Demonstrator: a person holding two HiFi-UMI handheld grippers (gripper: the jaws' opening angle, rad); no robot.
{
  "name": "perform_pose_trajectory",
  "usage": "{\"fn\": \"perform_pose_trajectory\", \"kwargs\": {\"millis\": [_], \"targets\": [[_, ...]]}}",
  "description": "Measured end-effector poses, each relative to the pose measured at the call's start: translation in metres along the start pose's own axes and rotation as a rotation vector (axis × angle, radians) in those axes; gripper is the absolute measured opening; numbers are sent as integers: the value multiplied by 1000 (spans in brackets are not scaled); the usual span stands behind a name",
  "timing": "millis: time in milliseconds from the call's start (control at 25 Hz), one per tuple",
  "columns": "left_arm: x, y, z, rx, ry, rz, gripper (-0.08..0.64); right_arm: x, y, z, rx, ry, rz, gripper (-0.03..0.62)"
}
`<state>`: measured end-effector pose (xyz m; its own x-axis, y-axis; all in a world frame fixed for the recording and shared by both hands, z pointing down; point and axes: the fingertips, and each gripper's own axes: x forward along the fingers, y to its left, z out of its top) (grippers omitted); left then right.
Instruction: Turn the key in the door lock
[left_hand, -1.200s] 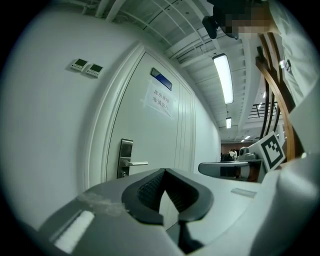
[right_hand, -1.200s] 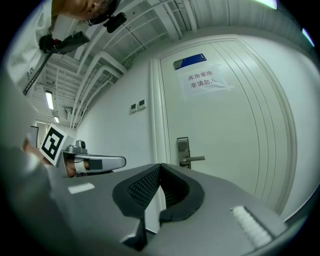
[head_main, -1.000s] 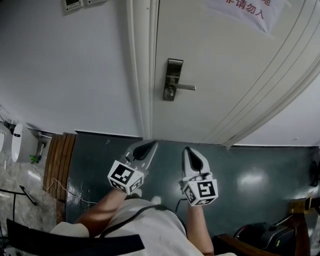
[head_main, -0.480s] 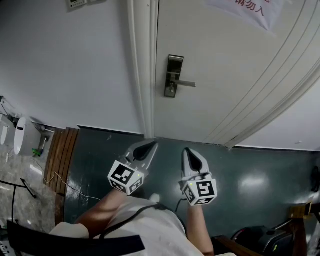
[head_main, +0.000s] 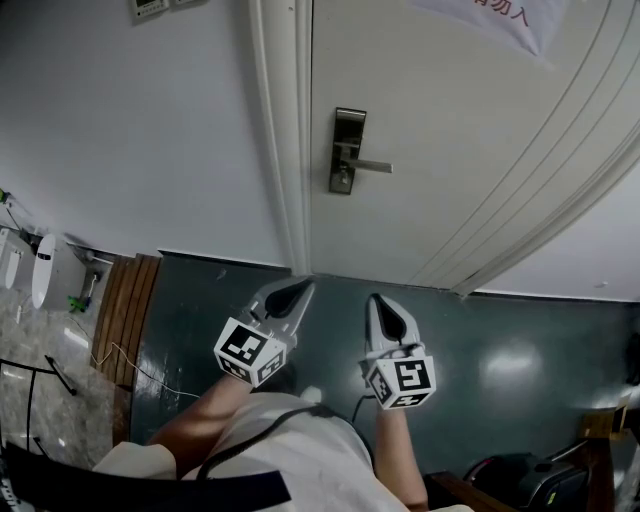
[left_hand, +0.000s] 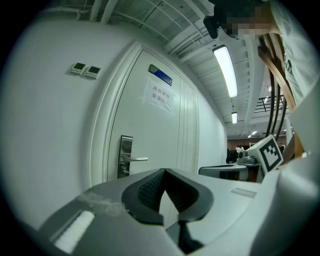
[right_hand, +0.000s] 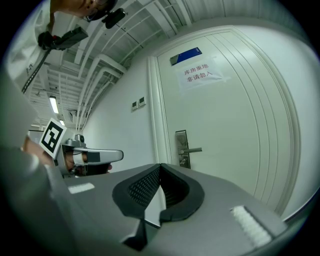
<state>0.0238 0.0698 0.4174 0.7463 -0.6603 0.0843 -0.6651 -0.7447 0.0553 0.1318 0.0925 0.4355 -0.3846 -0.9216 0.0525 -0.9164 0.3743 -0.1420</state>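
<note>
A steel lock plate (head_main: 348, 148) with a lever handle (head_main: 372, 166) sits on the white door (head_main: 450, 150). A small key (head_main: 342, 181) seems to stick out below the lever. Both grippers hang well short of the door, over the dark floor, pointing at it. My left gripper (head_main: 298, 287) is shut with nothing between its pads. My right gripper (head_main: 378, 303) is shut and empty too. The left gripper view shows closed tips (left_hand: 164, 171) with the lock plate (left_hand: 125, 156) beyond. In the right gripper view the lock plate (right_hand: 182, 148) stands past the closed tips (right_hand: 160, 165).
A paper notice (head_main: 495, 18) is taped high on the door. The white door frame (head_main: 285, 130) runs left of the lock, with wall switches (head_main: 150, 8) above. Wooden slats (head_main: 120, 320) and white fixtures (head_main: 45, 280) lie at the left, a dark bag (head_main: 530, 475) at lower right.
Both grippers stay shut and keep nearly the same places. The head view has shifted a little, so the lock sits slightly higher in the picture.
</note>
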Motion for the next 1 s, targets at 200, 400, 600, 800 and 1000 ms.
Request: {"fn": "perform_pose_trajectory", "kwargs": {"millis": [200, 400, 600, 800, 1000], "targets": [[11, 8, -1, 0, 6, -10, 5, 11, -6, -2, 3, 5, -7, 8], [29, 26, 3, -6, 3, -20, 5, 31, -13, -2, -1, 17, -18, 8], [51, 47, 8, -25, -3, -44, 5, 58, -26, 5, -6, 23, -41, 8], [70, 75, 10, -36, -2, -64, 5, 90, -32, 6, -12, 45, -61, 8], [87, 109, 11, -48, 9, -87, 5, 128, -33, 7, -16, 72, -74, 8]]}}
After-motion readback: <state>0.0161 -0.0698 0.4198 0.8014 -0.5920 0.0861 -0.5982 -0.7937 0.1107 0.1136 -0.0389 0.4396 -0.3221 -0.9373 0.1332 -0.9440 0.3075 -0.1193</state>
